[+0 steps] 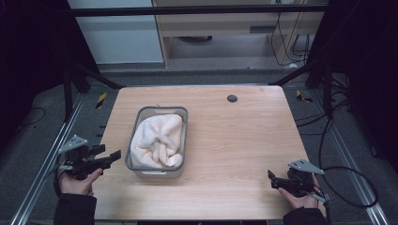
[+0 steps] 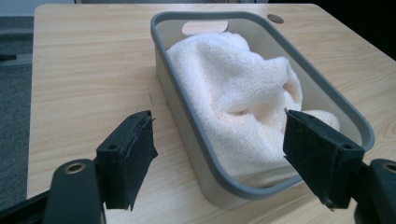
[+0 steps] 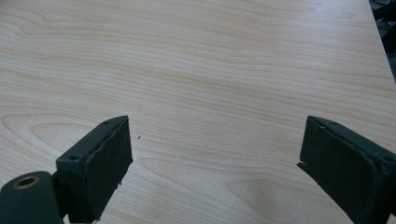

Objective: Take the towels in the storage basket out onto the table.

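While both hands wait at the near edge, a towel sits bundled in its tub.
Left gripper (image 1: 109, 156) at seven o'clock, jaws spread wide and holding nothing, just beside the grey tub (image 1: 140, 118); right gripper (image 1: 273, 179) at five o'clock, jaws released over bare wooden table (image 1: 234, 140). Further in, left of centre, the cream towel (image 1: 157, 140) fills the tub; beyond, a dark grommet (image 1: 232, 98) at twelve.

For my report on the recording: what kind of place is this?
Probably a lab or workshop recording station, not a home: a wooden table inside a dark metal frame, loose cables on the floor, and a basket with a towel as a test setup.
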Motion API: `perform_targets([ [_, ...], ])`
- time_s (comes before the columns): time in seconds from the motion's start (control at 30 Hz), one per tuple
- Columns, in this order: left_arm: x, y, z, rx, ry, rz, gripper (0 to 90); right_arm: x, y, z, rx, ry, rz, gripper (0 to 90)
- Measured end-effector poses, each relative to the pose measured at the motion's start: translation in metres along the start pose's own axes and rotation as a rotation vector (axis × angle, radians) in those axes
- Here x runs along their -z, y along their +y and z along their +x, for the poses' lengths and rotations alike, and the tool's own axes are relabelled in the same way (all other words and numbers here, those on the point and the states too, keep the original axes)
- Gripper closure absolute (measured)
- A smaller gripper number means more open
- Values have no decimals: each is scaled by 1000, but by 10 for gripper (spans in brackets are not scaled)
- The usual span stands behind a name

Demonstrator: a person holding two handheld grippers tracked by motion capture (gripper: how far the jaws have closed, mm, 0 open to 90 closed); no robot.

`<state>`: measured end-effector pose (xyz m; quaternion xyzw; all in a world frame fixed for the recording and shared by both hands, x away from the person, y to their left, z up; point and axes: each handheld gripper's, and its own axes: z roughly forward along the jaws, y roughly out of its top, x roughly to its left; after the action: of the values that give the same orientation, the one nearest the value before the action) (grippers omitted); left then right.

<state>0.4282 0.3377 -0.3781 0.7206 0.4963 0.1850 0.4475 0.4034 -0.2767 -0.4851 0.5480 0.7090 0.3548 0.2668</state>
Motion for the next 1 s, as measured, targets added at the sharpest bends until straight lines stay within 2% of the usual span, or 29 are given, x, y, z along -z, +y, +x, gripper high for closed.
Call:
perform_targets([
  [0.13,-3,7,-5,-26,-8,15,242,-1,0,0,8,-1,-3,92],
  [0.2,-6,15,-11,-56,-19,27,242,-1,0,0,6,2,2,92],
  [0.33,-9,23,-17,-81,-26,48,236,-1,0,0,8,4,5,92],
  [0.37,-11,28,-22,-99,-30,60,235,-1,0,0,9,5,6,92],
  [0.4,-11,28,-22,-99,-30,60,235,-1,0,0,10,6,7,92],
  [0.47,-15,36,-29,-121,-33,84,231,-1,0,0,10,7,7,91],
  [0.53,-16,39,-31,-129,-34,91,230,-1,0,0,9,8,8,91],
  [0.57,-19,44,-35,-147,-35,111,228,-2,0,0,8,9,11,89],
  [0.7,-24,52,-41,-170,-33,136,220,-2,-1,-1,12,9,13,88],
  [0.77,-29,58,-46,-194,-33,158,215,-3,-1,-1,13,10,15,87],
  [1.0,-41,67,-56,-234,-25,201,198,-3,-1,-2,10,15,19,85],
])
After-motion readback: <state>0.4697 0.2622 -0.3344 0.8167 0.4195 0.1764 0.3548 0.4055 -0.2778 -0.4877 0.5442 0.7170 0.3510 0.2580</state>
